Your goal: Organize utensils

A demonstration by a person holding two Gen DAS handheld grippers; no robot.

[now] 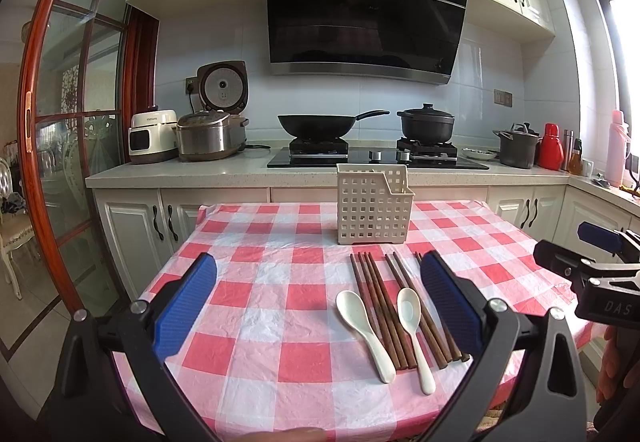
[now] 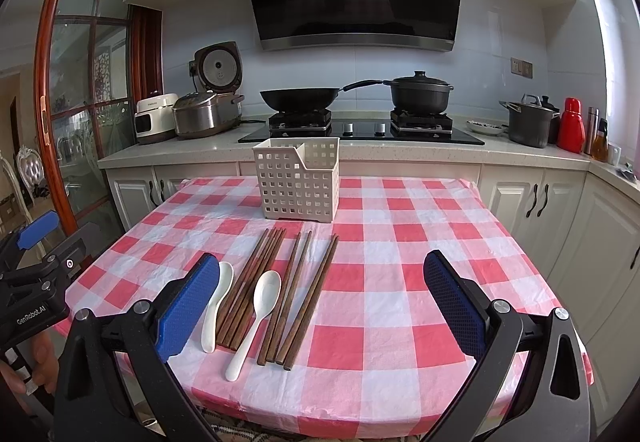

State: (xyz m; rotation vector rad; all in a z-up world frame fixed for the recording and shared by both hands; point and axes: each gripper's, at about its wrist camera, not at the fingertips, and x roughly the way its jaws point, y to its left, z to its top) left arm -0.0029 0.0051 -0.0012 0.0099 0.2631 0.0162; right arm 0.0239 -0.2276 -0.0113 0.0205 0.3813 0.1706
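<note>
Several brown chopsticks (image 1: pixel 380 302) (image 2: pixel 276 282) and two white spoons (image 1: pixel 365 334) (image 2: pixel 256 318) lie side by side on the red-checked tablecloth (image 1: pixel 280 274) (image 2: pixel 400 282). A white lattice utensil holder (image 1: pixel 372 208) (image 2: pixel 298 180) stands upright behind them. My left gripper (image 1: pixel 320 306) is open and empty, above the table's near side, left of the utensils. My right gripper (image 2: pixel 324 302) is open and empty, above the near edge, with the utensils by its left finger. The right gripper also shows at the right edge of the left wrist view (image 1: pixel 600 270).
Behind the table runs a kitchen counter (image 1: pixel 200 170) with rice cookers (image 1: pixel 208 130), a wok (image 1: pixel 316 124) and a black pot (image 1: pixel 426 124) on the hob. A glass door with a red frame (image 1: pixel 40 122) stands at the left.
</note>
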